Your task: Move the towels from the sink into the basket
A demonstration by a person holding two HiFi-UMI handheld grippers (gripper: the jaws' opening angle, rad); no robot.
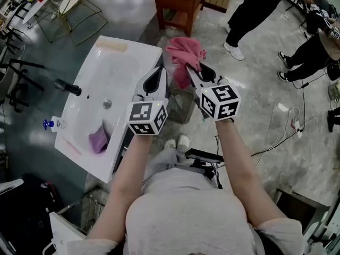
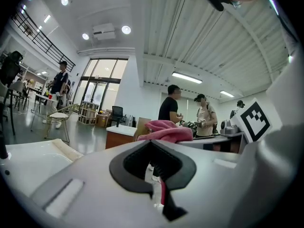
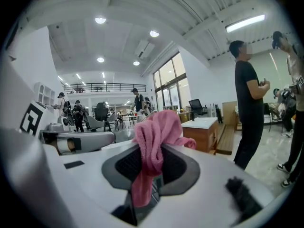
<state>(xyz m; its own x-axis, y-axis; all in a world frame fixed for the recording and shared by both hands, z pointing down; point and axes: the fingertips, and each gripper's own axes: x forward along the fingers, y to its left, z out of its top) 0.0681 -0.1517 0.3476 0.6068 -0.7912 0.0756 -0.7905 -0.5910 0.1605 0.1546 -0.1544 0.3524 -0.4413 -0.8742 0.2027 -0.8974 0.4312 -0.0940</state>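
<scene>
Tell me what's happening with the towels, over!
Right tool shut on pink towel, held beside the sink. Left tool shut, empty. Purple towel still lying in sink. Nothing blocking seen.

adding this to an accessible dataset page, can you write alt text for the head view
Seen from above, a person's right gripper is clamped on a pink towel held over the floor past a white sink, with the left gripper close beside it. A purple towel lies in the sink basin.

Open-plan office: swivel chair (image 2: 117,113), counter (image 3: 205,128).
</scene>
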